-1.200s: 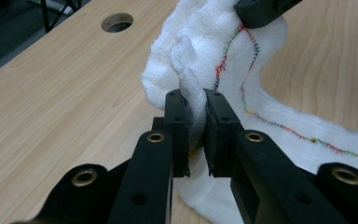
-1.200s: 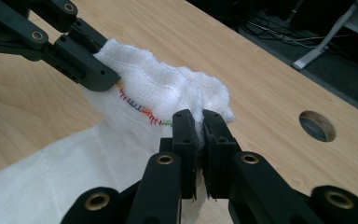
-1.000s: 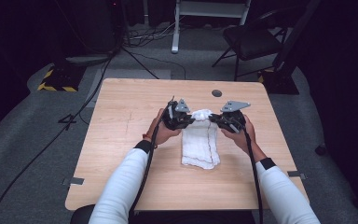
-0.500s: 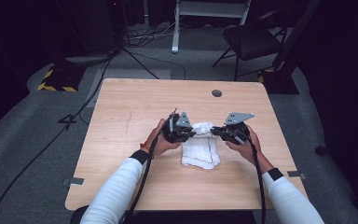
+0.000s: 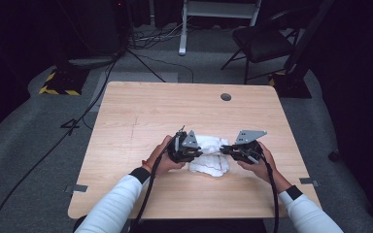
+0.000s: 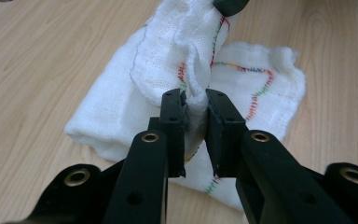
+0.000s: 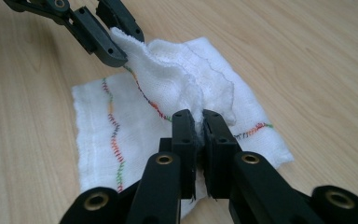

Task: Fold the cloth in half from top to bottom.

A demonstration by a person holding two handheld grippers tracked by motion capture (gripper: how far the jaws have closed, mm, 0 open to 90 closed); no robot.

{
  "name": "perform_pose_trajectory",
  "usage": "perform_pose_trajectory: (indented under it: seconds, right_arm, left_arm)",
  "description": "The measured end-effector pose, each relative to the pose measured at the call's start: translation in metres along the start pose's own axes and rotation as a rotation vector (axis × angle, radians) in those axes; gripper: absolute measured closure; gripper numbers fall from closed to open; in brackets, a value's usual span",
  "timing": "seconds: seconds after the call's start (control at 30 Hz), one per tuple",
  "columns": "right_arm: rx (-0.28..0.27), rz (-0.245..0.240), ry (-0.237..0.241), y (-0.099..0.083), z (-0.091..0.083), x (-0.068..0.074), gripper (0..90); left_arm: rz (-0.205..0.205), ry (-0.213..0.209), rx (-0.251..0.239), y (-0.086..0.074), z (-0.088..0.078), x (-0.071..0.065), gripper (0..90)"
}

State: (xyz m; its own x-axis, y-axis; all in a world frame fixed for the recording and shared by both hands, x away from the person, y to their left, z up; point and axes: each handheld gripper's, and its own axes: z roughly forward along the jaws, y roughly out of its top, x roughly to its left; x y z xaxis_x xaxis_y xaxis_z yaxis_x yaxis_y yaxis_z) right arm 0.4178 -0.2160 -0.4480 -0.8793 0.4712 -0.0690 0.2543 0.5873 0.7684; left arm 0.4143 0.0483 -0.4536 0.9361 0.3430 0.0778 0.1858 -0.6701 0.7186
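A white gauze cloth (image 5: 209,160) with a multicoloured stitched hem lies on the wooden table (image 5: 175,111), its far edge lifted and bunched between the two grippers. My left gripper (image 5: 200,153) is shut on the raised edge at its left end; in the left gripper view a fold of the cloth (image 6: 168,60) is pinched between the jaws (image 6: 196,105). My right gripper (image 5: 223,149) is shut on the same edge at its right end. In the right gripper view its jaws (image 7: 199,122) clamp the cloth (image 7: 177,79), and the left gripper (image 7: 121,46) holds the far end.
A round cable hole (image 5: 226,96) sits near the table's far edge. Beyond the table stand a dark chair (image 5: 262,43) and a white stand (image 5: 213,14), with cables on the grey floor. Bare wood surrounds the cloth on all sides.
Both hands have come toward the near edge of the table and slightly down, drawing the cloth's held edge back over the rest of it.
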Motion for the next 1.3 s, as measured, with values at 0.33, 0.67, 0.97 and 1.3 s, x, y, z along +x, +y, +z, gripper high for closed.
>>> perform_pose_trajectory:
  seconds: [0.33, 0.67, 0.97, 1.3]
  right_arm:
    - [0.033, -0.007, 0.051, -0.014, -0.001, 0.012, 83.7]
    - [0.052, -0.031, 0.073, -0.021, -0.004, 0.02, 84.0]
    - [0.095, -0.054, 0.084, -0.031, -0.001, 0.029, 85.4]
    - [0.121, -0.052, 0.085, -0.04, 0.006, 0.034, 87.3]
  left_arm:
    - [0.014, -0.032, 0.03, -0.014, -0.002, -0.011, 82.6]
    - [0.047, -0.013, 0.039, -0.021, -0.007, -0.021, 85.8]
    - [0.087, -0.015, 0.088, -0.027, -0.006, -0.033, 85.4]
    - [0.062, -0.05, 0.113, -0.036, 0.001, -0.034, 85.5]
